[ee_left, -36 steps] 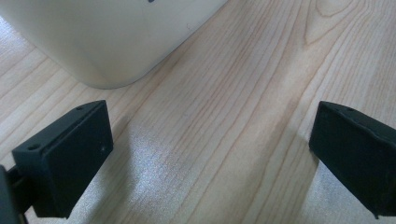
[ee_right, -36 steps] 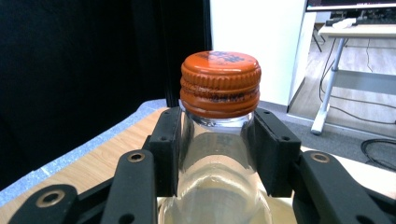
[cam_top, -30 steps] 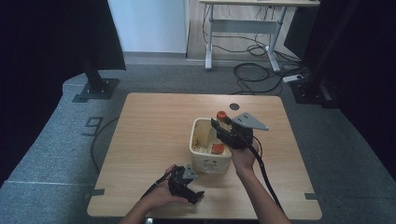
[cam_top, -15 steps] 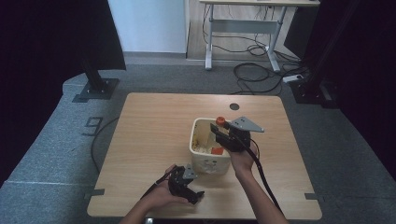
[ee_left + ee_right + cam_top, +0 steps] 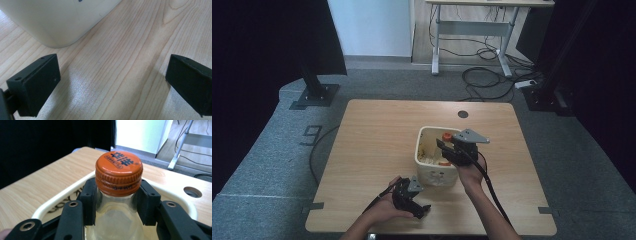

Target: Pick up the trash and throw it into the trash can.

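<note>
Bottle [image 5: 117, 220], one, gripped by right claw [image 5: 117, 202] inside tub [image 5: 428, 165].

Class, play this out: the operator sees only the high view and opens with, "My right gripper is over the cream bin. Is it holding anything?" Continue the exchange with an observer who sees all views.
Observer: Yes. The right gripper is clamped on the neck of a clear bottle, just under its cap.
Operator: What cap is that?
Observer: An orange screw cap with dark printed characters on top.
Operator: And my left gripper, near the bin?
Observer: The left gripper is open, nothing between its jaws, bare wooden table beneath, and the cream bin stands just ahead of it, untouched.
</note>
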`<state>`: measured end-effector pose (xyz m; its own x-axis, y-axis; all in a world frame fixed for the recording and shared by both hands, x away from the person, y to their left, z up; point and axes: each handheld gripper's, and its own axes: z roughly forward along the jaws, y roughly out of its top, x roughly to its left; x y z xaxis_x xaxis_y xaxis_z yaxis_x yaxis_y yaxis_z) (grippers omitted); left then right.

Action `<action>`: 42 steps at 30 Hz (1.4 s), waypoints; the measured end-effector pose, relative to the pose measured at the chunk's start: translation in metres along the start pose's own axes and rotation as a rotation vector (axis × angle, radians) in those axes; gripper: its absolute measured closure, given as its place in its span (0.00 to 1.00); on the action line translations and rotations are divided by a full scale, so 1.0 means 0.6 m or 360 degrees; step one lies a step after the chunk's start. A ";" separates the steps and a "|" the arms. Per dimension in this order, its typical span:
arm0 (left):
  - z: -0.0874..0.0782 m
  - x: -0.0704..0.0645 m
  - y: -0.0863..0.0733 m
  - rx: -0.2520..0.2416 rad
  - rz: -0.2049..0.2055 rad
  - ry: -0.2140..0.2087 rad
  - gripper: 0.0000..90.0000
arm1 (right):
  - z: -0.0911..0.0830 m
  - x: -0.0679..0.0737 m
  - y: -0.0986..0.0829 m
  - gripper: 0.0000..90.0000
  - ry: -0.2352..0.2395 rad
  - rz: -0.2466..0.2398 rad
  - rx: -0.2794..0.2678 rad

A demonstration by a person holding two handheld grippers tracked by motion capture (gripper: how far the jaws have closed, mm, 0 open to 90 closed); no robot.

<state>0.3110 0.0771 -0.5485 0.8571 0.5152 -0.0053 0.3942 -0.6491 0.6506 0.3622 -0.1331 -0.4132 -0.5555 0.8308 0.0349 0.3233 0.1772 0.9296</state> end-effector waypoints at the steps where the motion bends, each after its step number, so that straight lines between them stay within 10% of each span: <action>1: 0.000 0.000 0.000 0.0000 0.0000 0.0000 0.00 | 0.001 0.000 -0.002 0.63 0.0000 -0.0009 0.0016; 20: 0.000 0.000 0.000 0.0001 0.0001 0.0000 0.00 | -0.019 -0.013 -0.021 0.61 0.0020 -0.0075 0.0076; 42: 0.000 0.000 0.000 -0.0001 0.0002 0.0003 0.00 | -0.099 -0.027 -0.024 0.40 0.0070 -0.0149 -0.0112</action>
<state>0.3110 0.0772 -0.5486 0.8569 0.5155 -0.0030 0.3930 -0.6495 0.6509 0.3209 -0.1803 -0.4054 -0.6142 0.7882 -0.0386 0.2149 0.2141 0.9529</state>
